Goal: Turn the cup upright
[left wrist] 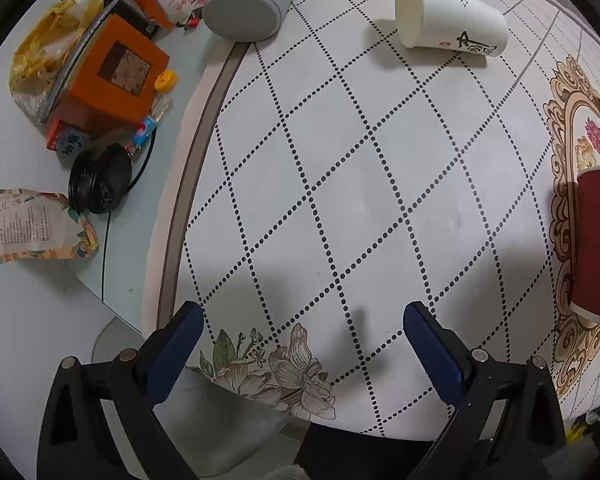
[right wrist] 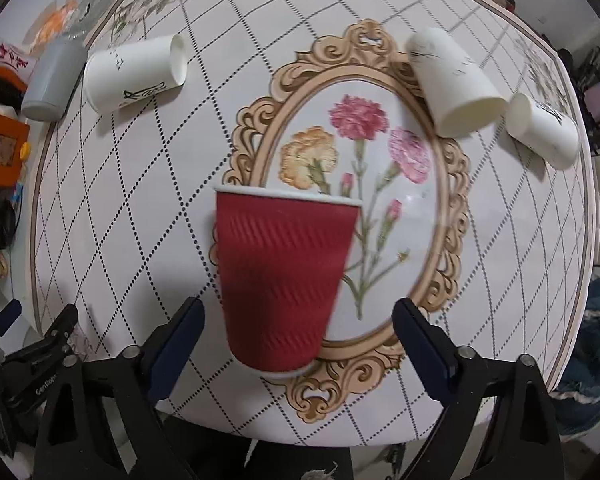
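Note:
A red ribbed paper cup (right wrist: 284,280) stands upright on the flowered tablecloth (right wrist: 380,240), between the wide-open fingers of my right gripper (right wrist: 298,320) without touching them. It looks slightly blurred. The same cup shows at the right edge of the left wrist view (left wrist: 598,248). A white paper cup (left wrist: 448,16) lies on its side at the far end of the table; it also shows in the right wrist view (right wrist: 136,72). Two more white cups (right wrist: 456,84) (right wrist: 544,132) lie on their sides at the right. My left gripper (left wrist: 302,336) is open and empty over the table's near edge.
Left of the round table, a side surface holds an orange box (left wrist: 112,76), a grey cylinder (left wrist: 252,4), snack bags (left wrist: 28,224), a black round object (left wrist: 100,180) and a yellow cap (left wrist: 166,80). My left gripper shows at the left edge of the right wrist view (right wrist: 28,352).

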